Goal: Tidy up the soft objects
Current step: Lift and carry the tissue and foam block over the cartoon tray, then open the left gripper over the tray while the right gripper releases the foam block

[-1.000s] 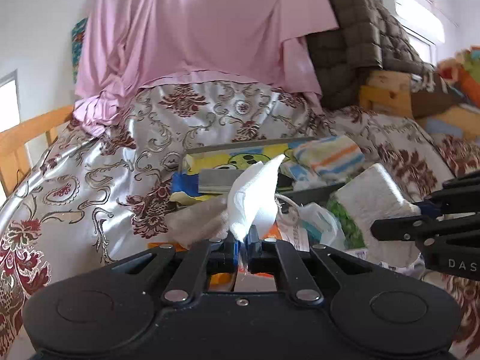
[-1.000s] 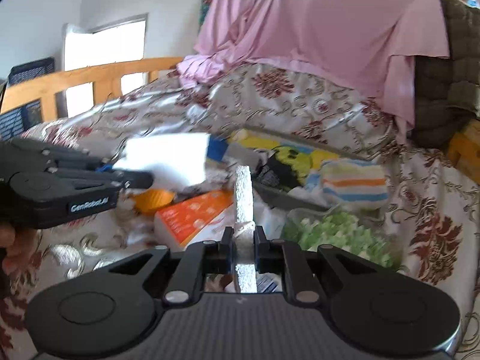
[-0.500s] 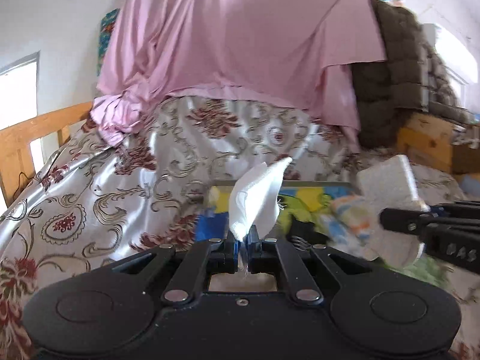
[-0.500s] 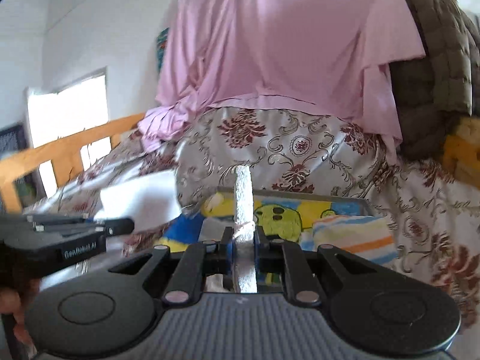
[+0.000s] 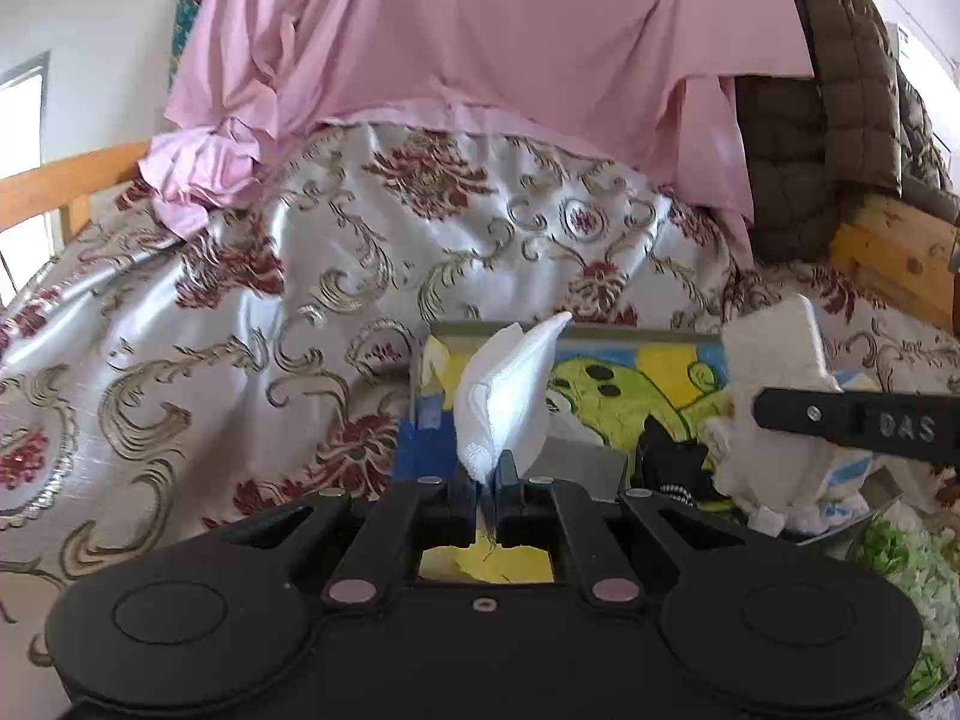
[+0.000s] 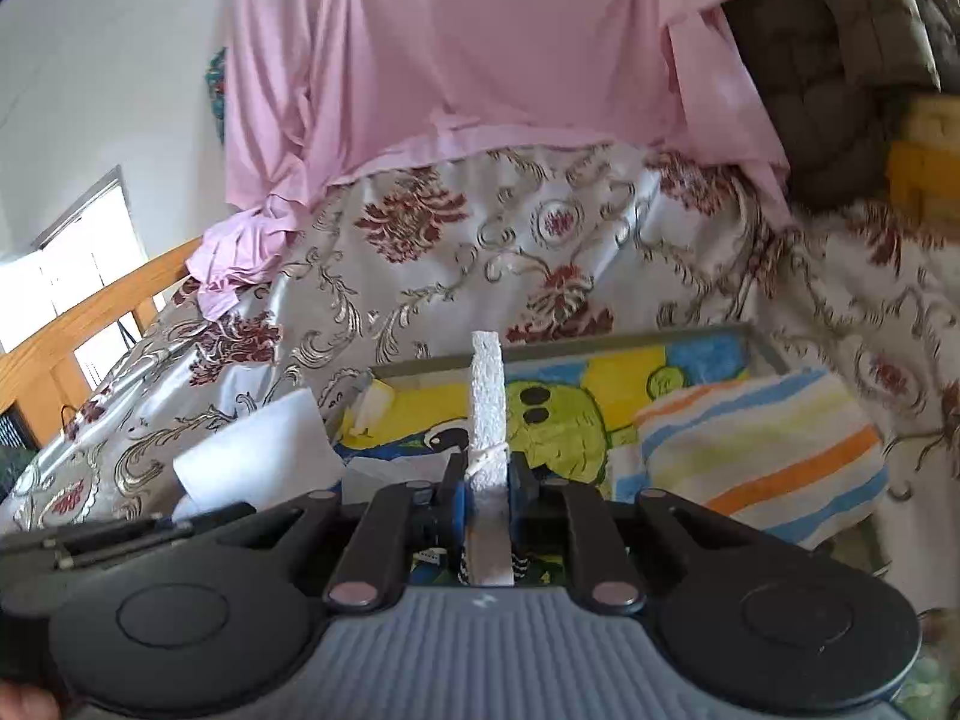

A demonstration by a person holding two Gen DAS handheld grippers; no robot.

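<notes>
- The biggest thing I see is the bed, covered by a silvery floral bedspread (image 5: 252, 324) with dark red flowers.
- Above it, a pink sheet (image 5: 480, 36) drapes down at the back, and a dark quilted blanket (image 5: 840, 120) hangs at its right.
- A tray with a yellow-green cartoon picture (image 6: 558, 414) lies on the bedspread ahead of both claws; a striped towel (image 6: 756, 450) rests over its right side.
- My left claw (image 5: 487, 480) is clamped on the lower corner of a folded white tissue (image 5: 507, 402), which stands up and leans to the right, in front of the tray's left part.
- My right claw (image 6: 489, 480) is pinched on a white textured cloth (image 6: 487, 414), seen edge-on from its own camera and upright in front of the tray's middle. From the left camera the same cloth shows as a broad white pad at the right, beyond the tissue.
</notes>
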